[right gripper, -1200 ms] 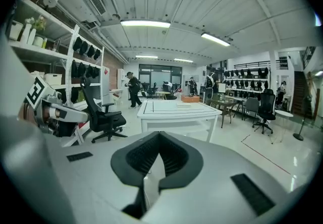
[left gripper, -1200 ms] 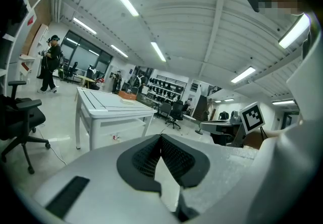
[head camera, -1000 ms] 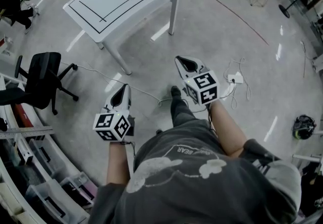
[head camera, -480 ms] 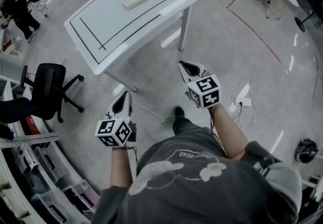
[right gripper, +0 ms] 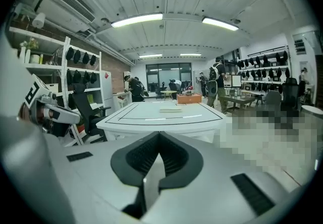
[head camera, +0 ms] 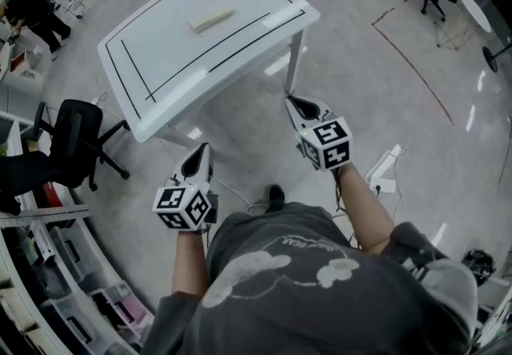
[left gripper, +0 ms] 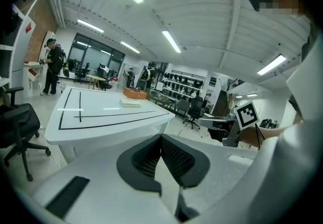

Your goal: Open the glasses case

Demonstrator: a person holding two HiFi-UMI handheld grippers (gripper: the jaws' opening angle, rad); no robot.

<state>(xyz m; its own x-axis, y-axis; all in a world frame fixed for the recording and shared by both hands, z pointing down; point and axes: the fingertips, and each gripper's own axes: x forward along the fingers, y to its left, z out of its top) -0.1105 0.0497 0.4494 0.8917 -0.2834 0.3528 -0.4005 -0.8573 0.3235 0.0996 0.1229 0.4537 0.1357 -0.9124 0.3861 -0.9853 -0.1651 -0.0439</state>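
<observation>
While left tool (head camera: 203, 151) and right tool (head camera: 293, 100) are closed and empty, flat cream glasses case (head camera: 212, 20) lies well ahead on white black-lined table (head camera: 160, 49); risk: unopened jaws would likely shove it aside.

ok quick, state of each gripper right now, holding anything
left gripper: closed, nothing between the jaws
right gripper: closed, nothing between the jaws

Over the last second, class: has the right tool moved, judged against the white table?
Yes. The right tool has moved toward the white table; in the head view its tip now sits just below the near table leg.
</observation>
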